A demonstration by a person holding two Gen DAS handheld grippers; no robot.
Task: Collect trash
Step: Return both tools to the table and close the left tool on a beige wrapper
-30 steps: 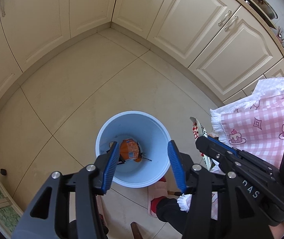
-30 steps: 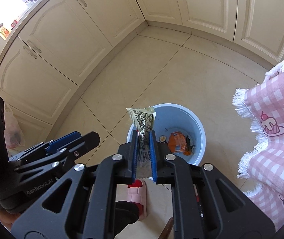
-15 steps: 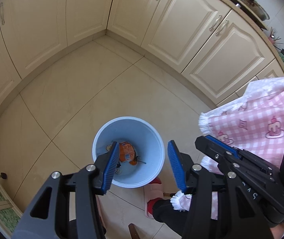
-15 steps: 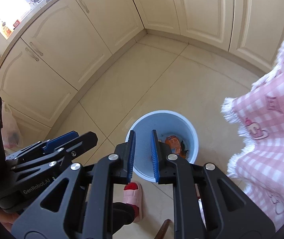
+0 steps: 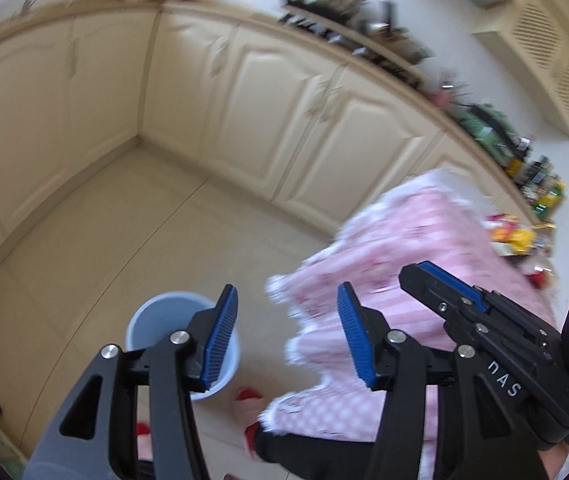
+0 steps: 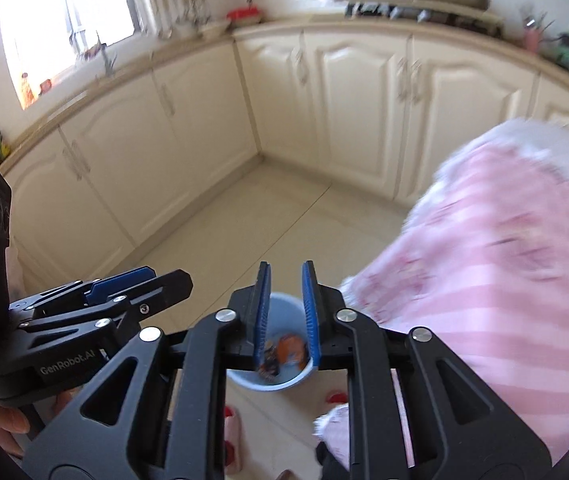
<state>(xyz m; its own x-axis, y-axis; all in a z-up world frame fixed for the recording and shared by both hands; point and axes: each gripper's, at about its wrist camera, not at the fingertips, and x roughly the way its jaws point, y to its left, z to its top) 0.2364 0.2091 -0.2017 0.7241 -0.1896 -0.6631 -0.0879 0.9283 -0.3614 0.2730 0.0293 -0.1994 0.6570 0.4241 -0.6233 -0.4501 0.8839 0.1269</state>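
Note:
A light blue trash bin (image 5: 156, 320) stands on the tiled floor, low and left in the left wrist view. In the right wrist view the bin (image 6: 284, 384) shows between my fingers, with an orange packet (image 6: 290, 350) and a dark wrapper (image 6: 269, 362) inside. My left gripper (image 5: 288, 342) is open and empty, raised above the bin and the table's edge. My right gripper (image 6: 286, 316) is open a little and empty, high above the bin. The right gripper also shows at the right of the left wrist view (image 5: 444, 284).
A table with a pink checked cloth (image 5: 384, 252) (image 6: 484, 280) stands at the right, with colourful packets (image 5: 512, 236) on its far end. Cream cabinets (image 5: 244, 100) line the walls. Red and pink slippers (image 5: 248, 404) are on the floor by the bin.
Both grippers have risen and tilted up away from the bin toward the table and cabinets. The right gripper let go of the patterned wrapper a second ago and has opened a little wider.

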